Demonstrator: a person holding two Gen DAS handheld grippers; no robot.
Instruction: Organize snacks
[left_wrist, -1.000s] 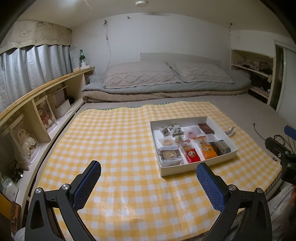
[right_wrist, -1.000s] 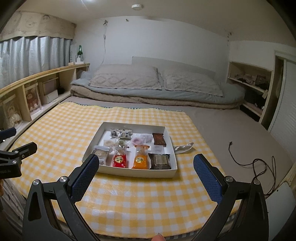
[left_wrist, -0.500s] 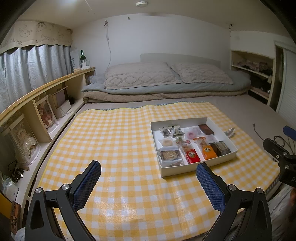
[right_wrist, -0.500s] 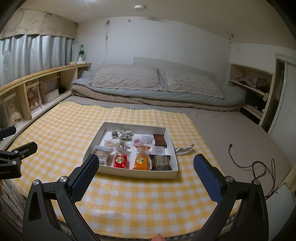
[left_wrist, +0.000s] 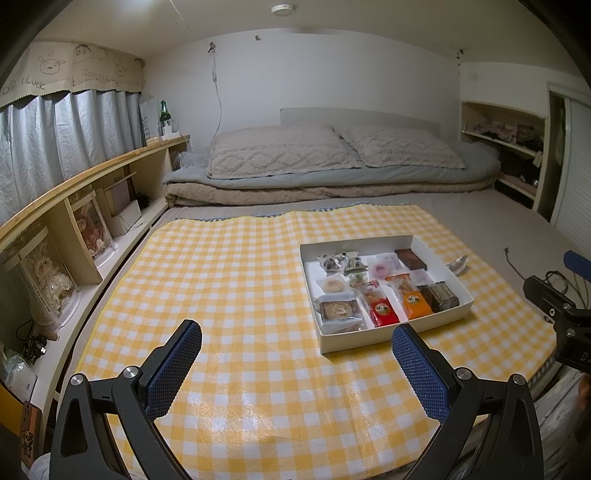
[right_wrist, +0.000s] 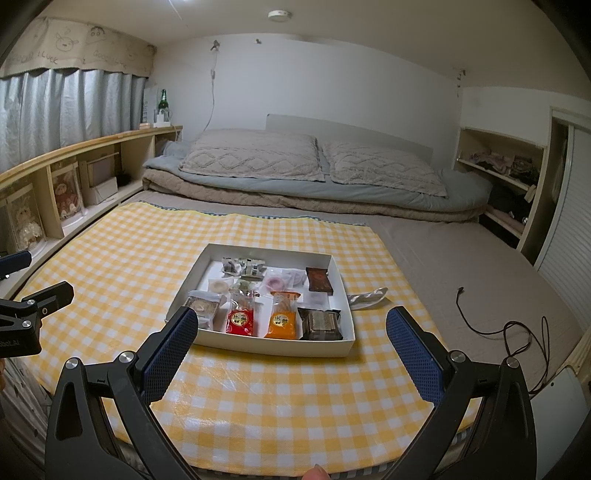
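Little has moved since the earlier frames: both views have crept slightly closer to the box (right_wrist: 258, 341), nothing touched. Snacks lie inside it in rows: red pack (right_wrist: 241, 322), orange pack (right_wrist: 283, 324), dark pack (right_wrist: 320, 325). Judged light, crinkly and slippery, with crushable contents; best pinched by a sealed edge. The box sits on the checked cloth (right_wrist: 110, 266), a loose wrapper (right_wrist: 367, 297) just beside. Left gripper (left_wrist: 295, 365) and right gripper (right_wrist: 290, 360) hover short of it, jaws wide, empty.

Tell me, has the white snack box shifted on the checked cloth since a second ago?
No. The white snack box sits on the same squares of the checked cloth, with the silver wrapper beside it.
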